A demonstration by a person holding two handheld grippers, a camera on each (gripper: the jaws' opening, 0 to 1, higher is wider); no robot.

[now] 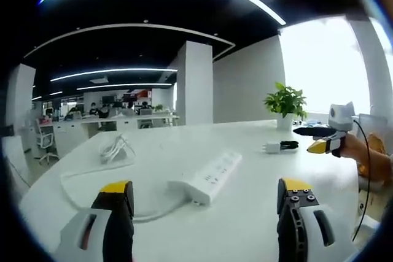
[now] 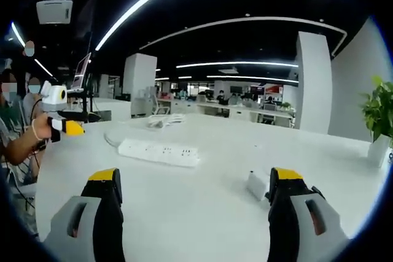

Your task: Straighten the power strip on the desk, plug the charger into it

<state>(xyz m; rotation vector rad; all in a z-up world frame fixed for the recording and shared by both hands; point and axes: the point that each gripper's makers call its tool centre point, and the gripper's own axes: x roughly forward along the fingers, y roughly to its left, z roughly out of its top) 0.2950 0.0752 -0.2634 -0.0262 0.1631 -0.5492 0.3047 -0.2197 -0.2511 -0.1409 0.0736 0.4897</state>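
A white power strip (image 1: 209, 176) lies at a slant on the white desk (image 1: 245, 225), just beyond my open left gripper (image 1: 205, 184). Its white cable runs left to a loose coil (image 1: 116, 148). The small white charger (image 1: 272, 147) with a black lead lies further right. In the right gripper view the power strip (image 2: 159, 151) lies ahead to the left, and the charger (image 2: 256, 183) rests on the desk right beside the right jaw. My right gripper (image 2: 195, 174) is open, holding nothing. Each gripper shows in the other's view: the right gripper (image 1: 325, 136) and the left gripper (image 2: 64, 127).
A potted plant (image 1: 285, 102) stands at the desk's far edge by the bright window, also at the right as plant (image 2: 381, 111). Office desks, chairs and people sit in the background. A person's hand (image 2: 34, 136) holds the left gripper.
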